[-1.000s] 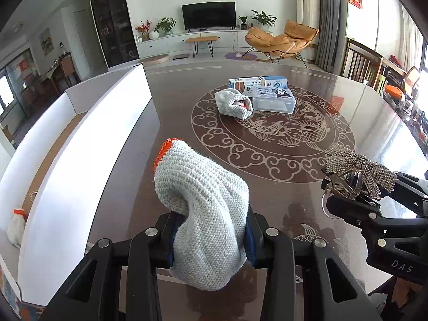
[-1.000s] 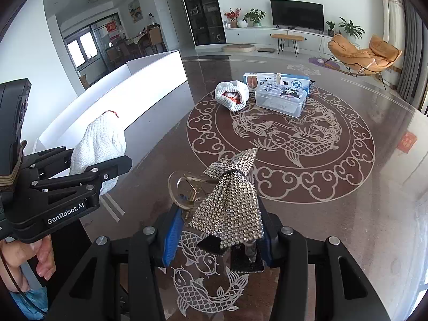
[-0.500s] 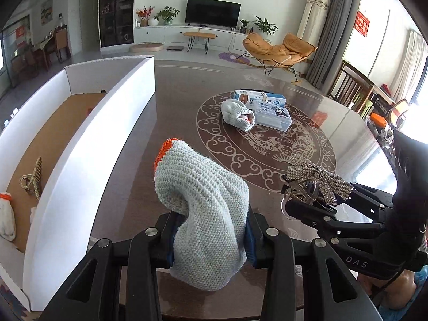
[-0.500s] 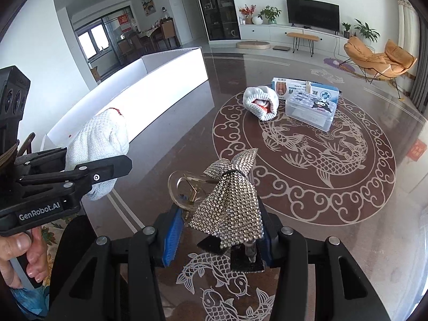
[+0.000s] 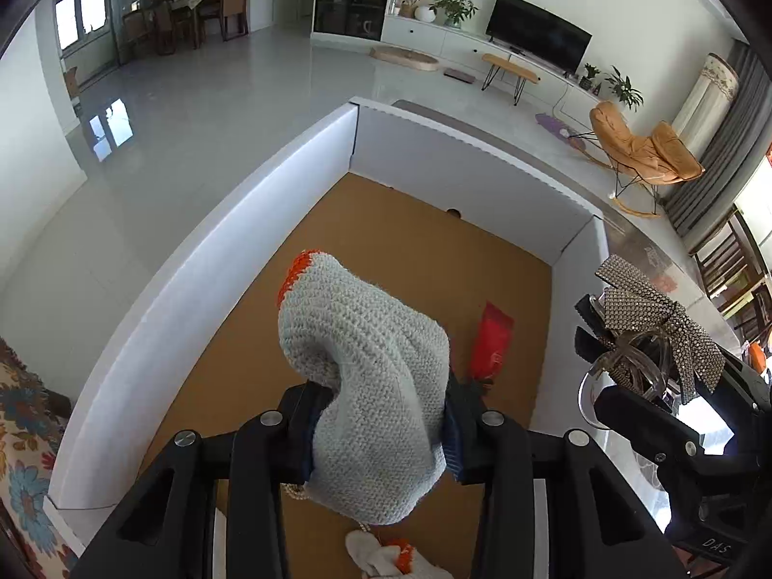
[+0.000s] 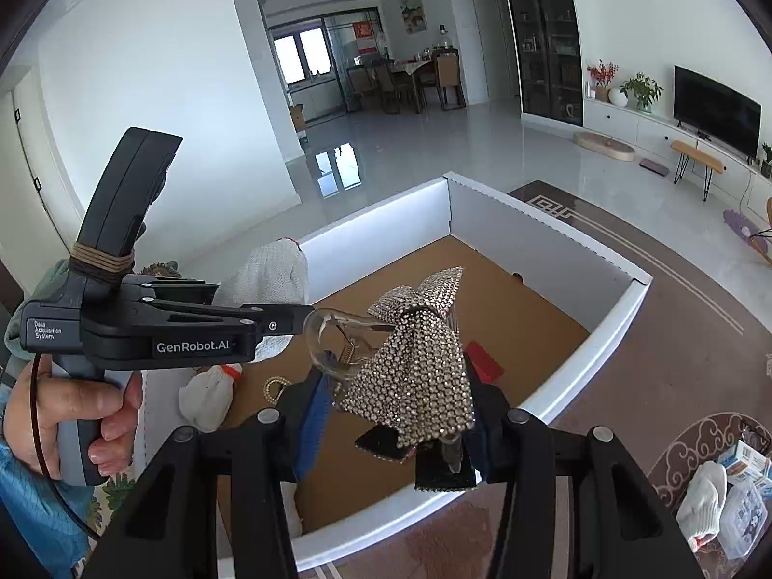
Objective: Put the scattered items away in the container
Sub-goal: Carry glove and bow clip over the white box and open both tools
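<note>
Glove (image 5: 366,386), soft and light, sags clamped mid-body in the left tool (image 5: 381,427) above the box (image 5: 159,299), the right tool (image 6: 391,427) pinching a stiff rhinestone bow clip (image 6: 415,376).

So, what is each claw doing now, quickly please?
Left claw: closed on the knitted glove.
Right claw: closed on the rhinestone bow clip.

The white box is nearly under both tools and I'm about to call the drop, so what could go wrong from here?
1. The rhinestone hair clip in the right tool hangs near the white box's near wall, so it might land on the table instead.
2. The knit glove in the left tool could snag on the pads when released.
3. The tools sit close together and might bump.
</note>
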